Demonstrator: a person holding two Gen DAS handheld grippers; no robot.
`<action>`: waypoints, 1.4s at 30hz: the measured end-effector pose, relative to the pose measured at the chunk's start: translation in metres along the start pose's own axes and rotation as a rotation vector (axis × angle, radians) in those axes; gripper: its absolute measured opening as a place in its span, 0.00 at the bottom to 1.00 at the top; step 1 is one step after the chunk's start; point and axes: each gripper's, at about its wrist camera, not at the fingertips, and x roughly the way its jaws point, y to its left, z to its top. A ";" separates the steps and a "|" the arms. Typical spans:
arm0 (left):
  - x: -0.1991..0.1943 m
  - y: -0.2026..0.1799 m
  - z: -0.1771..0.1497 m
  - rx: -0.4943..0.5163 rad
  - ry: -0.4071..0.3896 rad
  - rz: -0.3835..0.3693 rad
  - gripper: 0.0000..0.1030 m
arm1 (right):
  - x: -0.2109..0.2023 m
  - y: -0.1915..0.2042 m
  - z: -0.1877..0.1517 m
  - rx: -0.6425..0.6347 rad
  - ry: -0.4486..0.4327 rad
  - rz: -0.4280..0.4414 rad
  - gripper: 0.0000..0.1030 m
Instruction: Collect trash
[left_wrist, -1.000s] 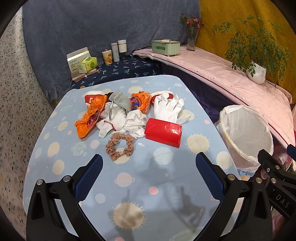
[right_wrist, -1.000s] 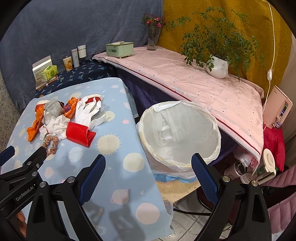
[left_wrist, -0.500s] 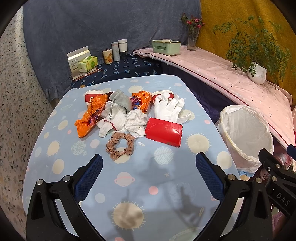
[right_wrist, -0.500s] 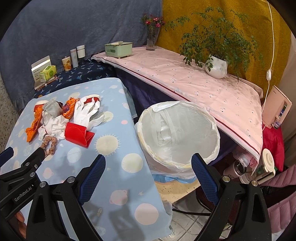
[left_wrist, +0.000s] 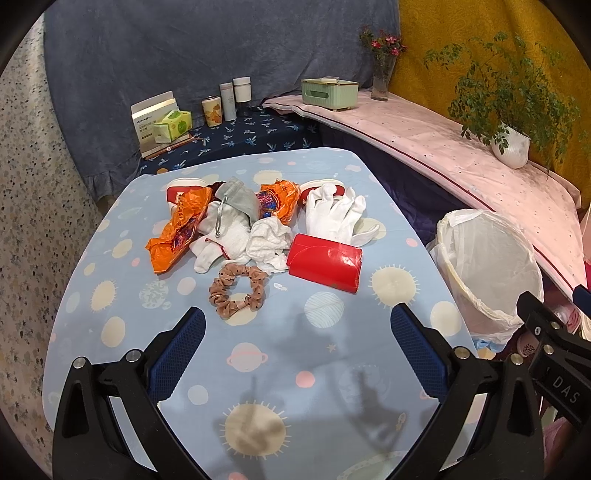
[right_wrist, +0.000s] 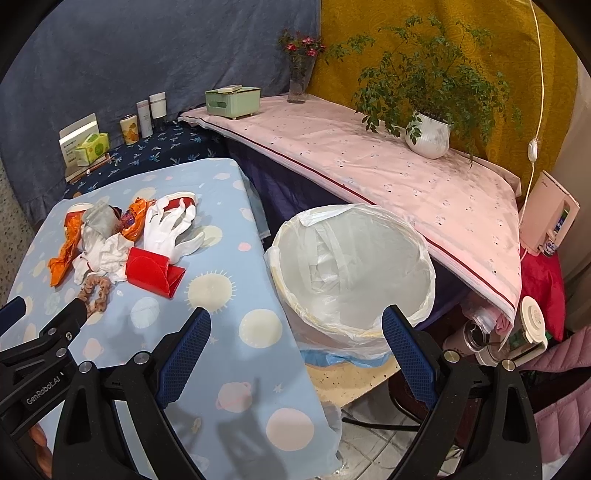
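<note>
Hovering over the planet-print tablecloth (left_wrist: 110, 295) with both grippers spread wide and nothing in either one.

Left gripper (left_wrist: 295, 343) has its jaws fully apart, and the junk pile sits just past it toward 12 o'clock: brown scrunchie (left_wrist: 237, 291) closest, red packet (left_wrist: 325, 263) at about 1 o'clock, then white gloves (left_wrist: 338, 218), crumpled white cloths (left_wrist: 236, 240) and orange wrappers (left_wrist: 177, 232) further back. Right gripper (right_wrist: 295, 347) is equally wide open, with the lined trash bin (right_wrist: 351, 266) right at its 12 o'clock, beside the table edge, holding only its white liner.
</note>
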 end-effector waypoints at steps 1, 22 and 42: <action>0.000 -0.001 0.000 0.001 0.003 -0.004 0.93 | 0.000 0.001 0.000 0.000 -0.001 -0.001 0.88; 0.050 0.064 -0.002 -0.080 0.088 -0.029 0.93 | 0.015 0.029 0.002 -0.014 -0.015 0.025 0.88; 0.148 0.142 -0.009 -0.233 0.249 -0.095 0.74 | 0.094 0.123 0.012 -0.090 0.037 0.219 0.86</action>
